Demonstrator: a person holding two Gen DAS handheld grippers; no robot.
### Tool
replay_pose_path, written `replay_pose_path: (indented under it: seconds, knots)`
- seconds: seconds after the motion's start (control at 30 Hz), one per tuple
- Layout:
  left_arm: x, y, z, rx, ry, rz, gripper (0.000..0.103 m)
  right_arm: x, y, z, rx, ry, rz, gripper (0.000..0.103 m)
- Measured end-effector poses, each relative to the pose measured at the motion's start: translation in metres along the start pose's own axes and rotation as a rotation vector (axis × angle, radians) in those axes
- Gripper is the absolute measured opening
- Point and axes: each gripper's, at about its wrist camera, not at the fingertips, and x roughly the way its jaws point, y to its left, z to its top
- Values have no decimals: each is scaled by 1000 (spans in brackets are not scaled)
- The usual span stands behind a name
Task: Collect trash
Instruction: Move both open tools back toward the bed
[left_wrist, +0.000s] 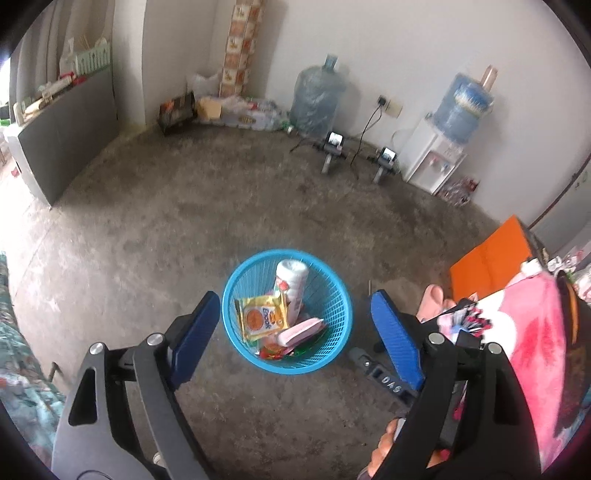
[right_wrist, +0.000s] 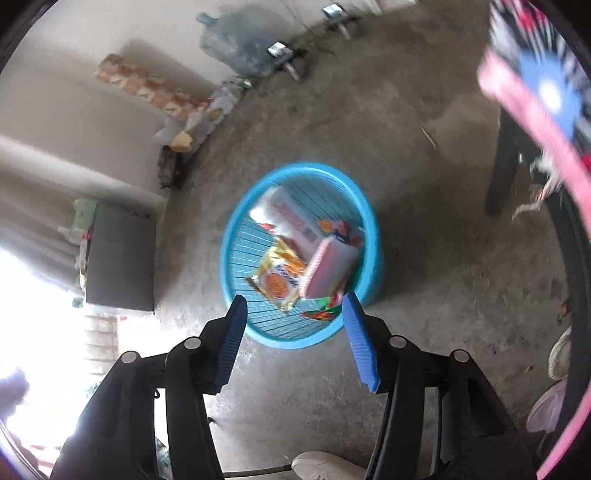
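A blue mesh basket (left_wrist: 286, 312) stands upright on the bare concrete floor (left_wrist: 184, 229), and everything below is placed from it. Inside it lie several pieces of trash: a yellow snack packet (left_wrist: 262, 317) against the left wall, a white wrapped roll (left_wrist: 291, 284) leaning toward the far wall, a pink-and-white packet (left_wrist: 301, 330) across the middle, and a red-and-green wrapper (left_wrist: 280, 350) at the near bottom.

The left gripper (left_wrist: 299, 336) hangs above the basket, pointing steeply down at it. Its 2 blue pads (left_wrist: 195, 332) stand wide apart, 1 to the left of the basket rim and 1 to the right, with nothing clamped between them; the jaws are released.

In the right wrist view, which is blurred, the right gripper (right_wrist: 293, 336) is also above the basket (right_wrist: 301, 254), nearer its close rim. Its jaws are parted and empty, the pads (right_wrist: 232, 343) touching nothing. The same yellow packet (right_wrist: 277, 280) and pink packet (right_wrist: 325, 269) show just beyond the fingertips, inside the basket.

Beyond the basket, along the far wall, stand a large water bottle (left_wrist: 317, 99) wrapped in plastic and, further right, a white water dispenser (left_wrist: 436, 155) with a blue bottle on top. Between them 2 small stands holding phones (left_wrist: 334, 142) rest on the floor. To the right of the basket an orange folder (left_wrist: 491, 254) lies on a surface, and a pink patterned cloth (left_wrist: 524, 332) sits closer to the camera. A dark cabinet (left_wrist: 70, 147) stands well to the left.
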Motion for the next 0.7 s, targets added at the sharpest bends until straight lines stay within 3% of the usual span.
replay_pose_path:
  seconds: [0.17,0.33,0.57,0.7]
  knots:
    - [-74,6,-4,26,-82,23,83,-45,60,-13,-179,-75,26,68]
    - [-160,36,-23,18,-148,72,87,-91,119,-32,-389,-146,59,82]
    - [-274,107,-78,-64,-246,257,89,-134,180,-75,-575,-182,80,94]
    - [-319,146,-108,-167,-280,336,89,-147,217,-114,-719,-207,33,96]
